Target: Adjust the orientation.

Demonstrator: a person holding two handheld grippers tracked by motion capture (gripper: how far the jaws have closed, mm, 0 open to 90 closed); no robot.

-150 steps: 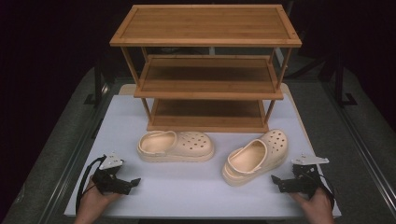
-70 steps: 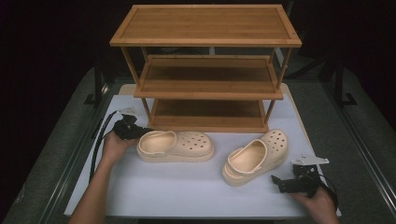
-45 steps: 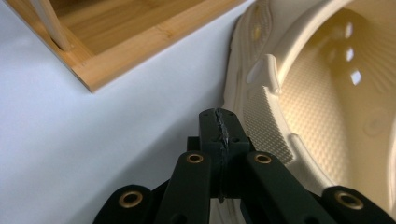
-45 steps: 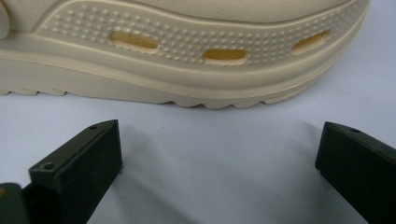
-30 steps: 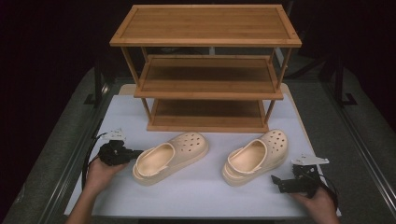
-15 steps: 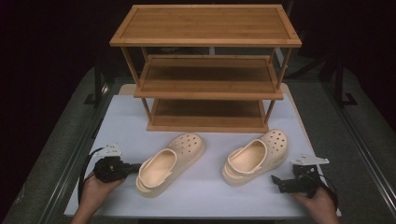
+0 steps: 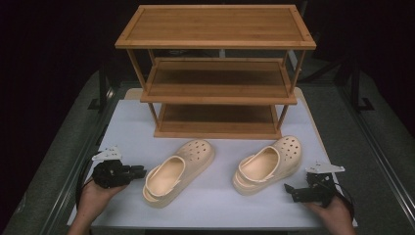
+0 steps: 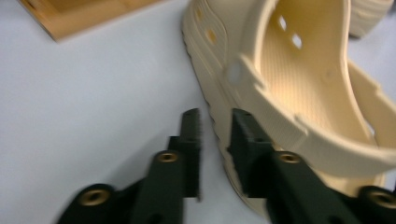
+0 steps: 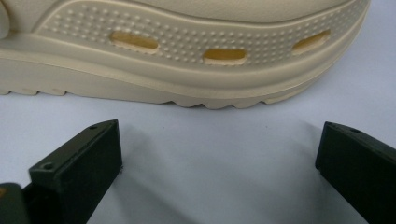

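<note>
Two beige clogs lie on the white table in front of a wooden three-tier shelf [image 7: 218,88]. The left clog [image 7: 178,171] points toe-first at the shelf, heel toward the front left. My left gripper [image 7: 140,170] sits just beside that heel. In the left gripper view the left gripper [image 8: 215,114] has a narrow gap between its jaws, and the clog [image 8: 299,84] runs along the right jaw's outer side with nothing gripped. My right gripper [image 7: 288,190] rests by the right clog [image 7: 269,164]. It stands wide open [image 9: 219,128], facing the clog's side [image 9: 187,56].
The white table top [image 7: 220,205] ends close to both hands at the front. Grey floor strips [image 7: 63,161] and dark rails run along both sides. The shelf's lowest board [image 7: 218,128] sits right behind the clogs.
My left gripper came from the back left to the front left, and the left clog swung from lying sideways to toe toward the shelf. The right gripper and right clog stayed put.
</note>
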